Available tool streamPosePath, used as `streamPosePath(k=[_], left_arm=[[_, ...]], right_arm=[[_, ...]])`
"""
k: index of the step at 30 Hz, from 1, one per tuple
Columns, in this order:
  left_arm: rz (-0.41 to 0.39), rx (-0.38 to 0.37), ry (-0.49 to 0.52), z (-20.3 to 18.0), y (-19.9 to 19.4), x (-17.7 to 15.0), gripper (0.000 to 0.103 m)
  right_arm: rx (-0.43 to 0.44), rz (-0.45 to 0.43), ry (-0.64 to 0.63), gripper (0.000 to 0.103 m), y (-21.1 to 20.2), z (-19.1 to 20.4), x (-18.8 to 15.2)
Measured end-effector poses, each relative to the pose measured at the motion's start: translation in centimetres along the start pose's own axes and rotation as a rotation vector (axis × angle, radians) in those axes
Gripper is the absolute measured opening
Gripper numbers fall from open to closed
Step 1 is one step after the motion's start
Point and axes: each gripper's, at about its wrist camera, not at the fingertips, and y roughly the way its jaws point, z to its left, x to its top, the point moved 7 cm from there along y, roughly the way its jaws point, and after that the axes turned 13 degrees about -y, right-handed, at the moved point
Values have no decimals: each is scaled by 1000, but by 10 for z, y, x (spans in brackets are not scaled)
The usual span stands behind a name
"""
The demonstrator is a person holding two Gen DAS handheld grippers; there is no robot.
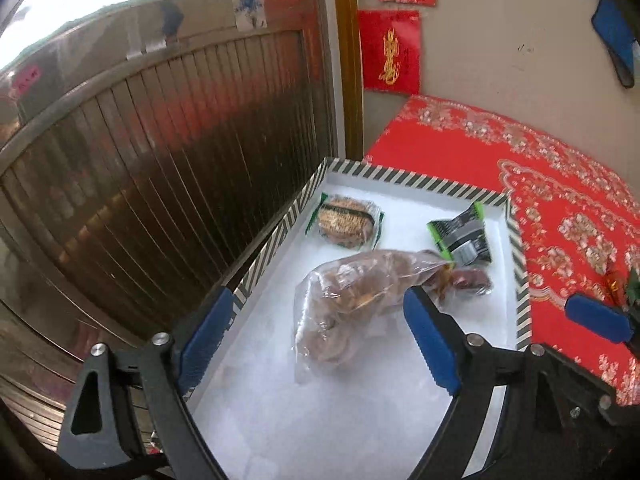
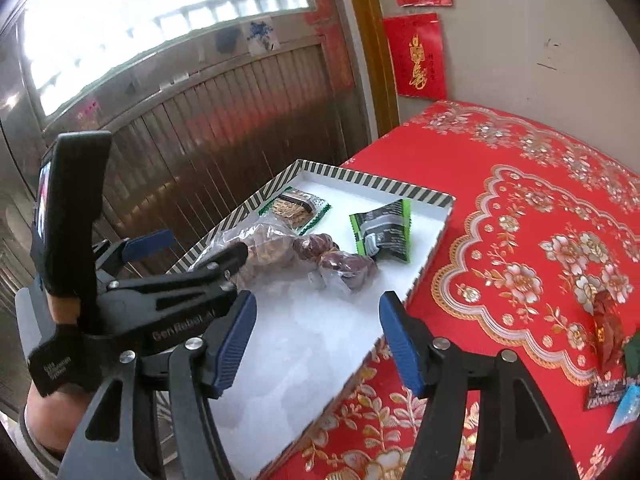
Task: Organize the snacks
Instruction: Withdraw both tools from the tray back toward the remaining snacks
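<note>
So we are holding both the left gripper point(image 1: 320, 340) and right gripper point(image 2: 318, 340) apart and empty over the striped box point(image 1: 520, 272), where three snack packets including the clear bag point(image 1: 344, 300) are lying, while wrappers point(image 2: 608, 336) beside it are still waiting.

Ribbed metal door point(image 1: 160, 152) under bright window point(image 2: 160, 20); beige wall point(image 1: 500, 48), red hangings point(image 1: 390, 52); red floral tablecloth point(image 2: 520, 208).

Inside the tray point(image 1: 400, 178) lie a biscuit pack point(image 1: 346, 220) far-left, sachet point(image 1: 464, 236) far-right, bag point(image 1: 352, 300) nearer.
</note>
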Motion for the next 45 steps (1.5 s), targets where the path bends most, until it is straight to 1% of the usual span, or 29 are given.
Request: streamPosePath(k=[3, 5, 9, 14, 20, 24, 27, 33, 37, 40, 45], left_arm=[[-18, -28, -14, -7, -11, 2, 89], [-26, -46, -14, -13, -18, 2, 92], [-25, -109, 12, -39, -32, -3, 94], [-11, -176, 66, -79, -44, -16, 94], [22, -238, 118, -125, -53, -35, 94], [48, -266, 144, -152, -55, -47, 94], [49, -271, 159, -168, -57, -53, 94], [58, -294, 171, -203, -57, -68, 94], [80, -306, 197, -226, -56, -82, 94], [98, -312, 227, -244, -53, -94, 94], [125, -316, 245, -266, -44, -102, 94]], right_arm=[[5, -9, 8, 65, -9, 0, -6], [-5, -11, 7, 65, -15, -2, -10], [-32, -8, 17, 67, -28, -14, -24], [-92, -1, 63, 68, -50, -43, -45], [-170, 2, 161, 70, -80, -86, -78], [-215, 8, 243, 70, -100, -117, -103], [-246, 8, 289, 70, -113, -137, -119], [-293, -10, 357, 71, -137, -164, -143], [-361, -13, 378, 72, -152, -180, -155], [-401, -19, 420, 74, -166, -195, -165], [-397, -60, 540, 74, -182, -220, -182]])
